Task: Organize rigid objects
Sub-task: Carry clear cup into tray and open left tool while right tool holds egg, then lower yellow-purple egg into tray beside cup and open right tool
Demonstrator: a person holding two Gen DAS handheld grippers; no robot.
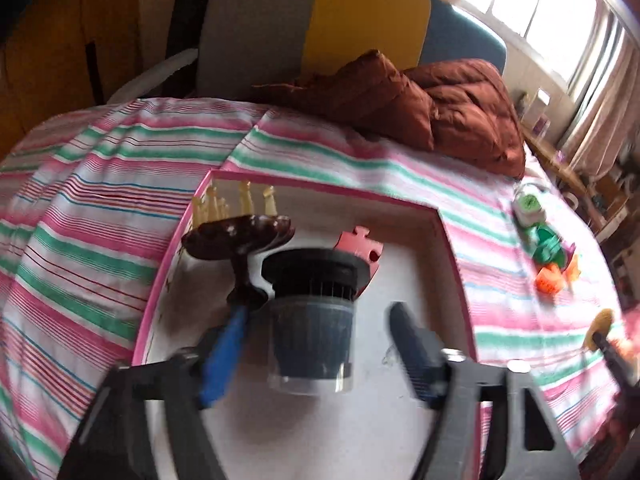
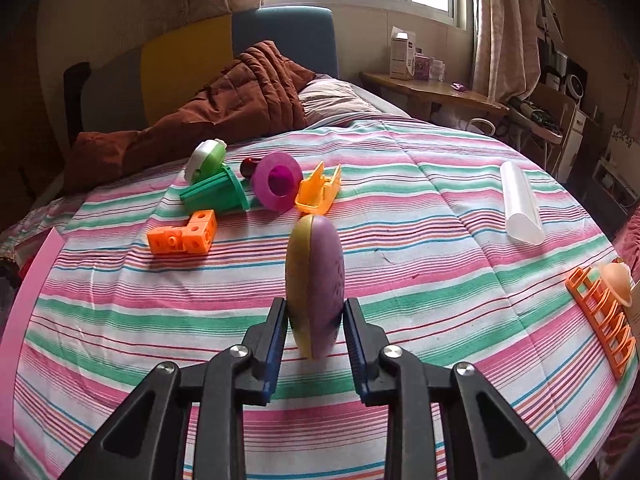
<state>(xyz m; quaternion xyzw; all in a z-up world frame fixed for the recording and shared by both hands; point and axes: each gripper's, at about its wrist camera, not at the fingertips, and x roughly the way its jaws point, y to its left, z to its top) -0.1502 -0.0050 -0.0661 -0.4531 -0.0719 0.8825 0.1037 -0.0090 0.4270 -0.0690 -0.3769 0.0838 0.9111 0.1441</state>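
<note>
Purple-and-olive oval case [image 2: 315, 284] is being pinched by the right gripper [image 2: 315, 322]; the left gripper [image 1: 320, 344], gaping wide, is straddling a dark cylinder [image 1: 312, 332] inside the pink-rimmed box [image 1: 452, 240], probably releasing; the case likely goes into that box next.

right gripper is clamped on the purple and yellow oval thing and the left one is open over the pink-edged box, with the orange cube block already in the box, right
Not quite: the orange cube block is not in the box; the right wrist view shows it lying on the striped bedspread. The rest holds: right gripper clamps the oval piece, and left gripper is open over the pink-edged box.
</note>
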